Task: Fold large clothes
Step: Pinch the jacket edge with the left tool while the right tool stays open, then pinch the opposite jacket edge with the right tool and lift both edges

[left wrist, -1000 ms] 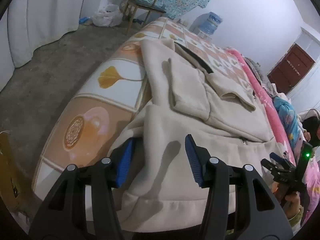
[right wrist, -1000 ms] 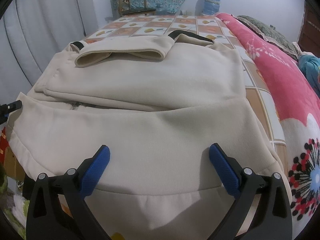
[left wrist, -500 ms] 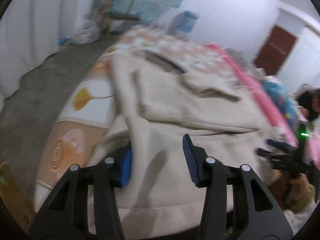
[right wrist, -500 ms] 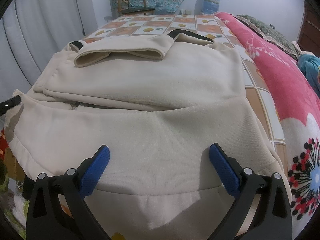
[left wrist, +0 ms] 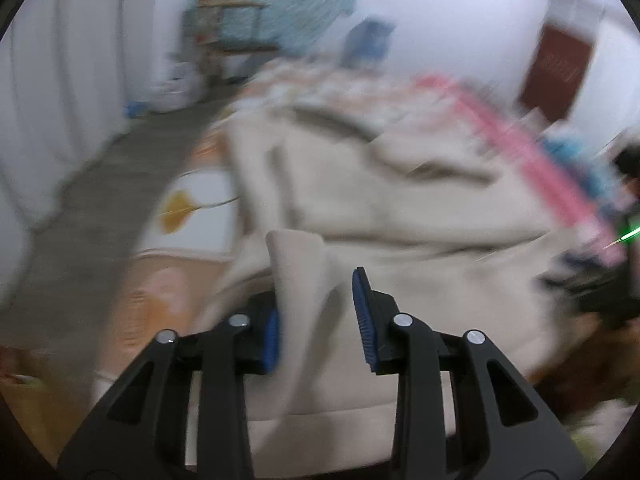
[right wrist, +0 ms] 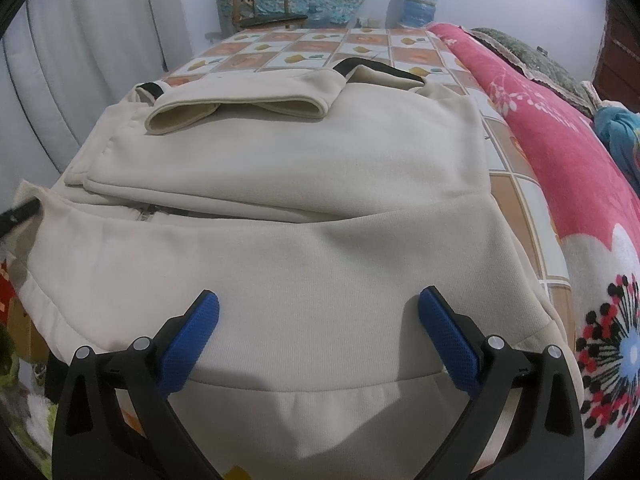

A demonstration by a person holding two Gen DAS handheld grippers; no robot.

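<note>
Left wrist view is showing the cream jacket [left wrist: 400, 216] spreading across the middle of the frame, blurred, with a raised fold of its lower edge standing up in the lower centre between the blue pads of the left tool [left wrist: 318, 320]. Its jaws have just been closing; the fold is lying against the left pad, while a gap is showing beside the right pad, so the pads are not yet pinching it. At the right edge of the frame a dark shape with a green light is sitting beside the jacket, too smeared to read.

Right wrist view is showing the same jacket [right wrist: 304, 208] filling the centre, lying flat on the bed [right wrist: 516, 192], with a sleeve folded across its upper part and its hem running along the bottom of the frame. The right tool [right wrist: 318, 336] is hovering at the bottom centre with its jaws standing wide apart, the hem lying beneath them and nothing gripped. A pink blanket [right wrist: 560, 152] is lying along the right side, touching the jacket's lower right corner. A wooden chair [right wrist: 264, 4] is standing at the top centre, a blue water bottle [right wrist: 418, 4] to its right.
</note>
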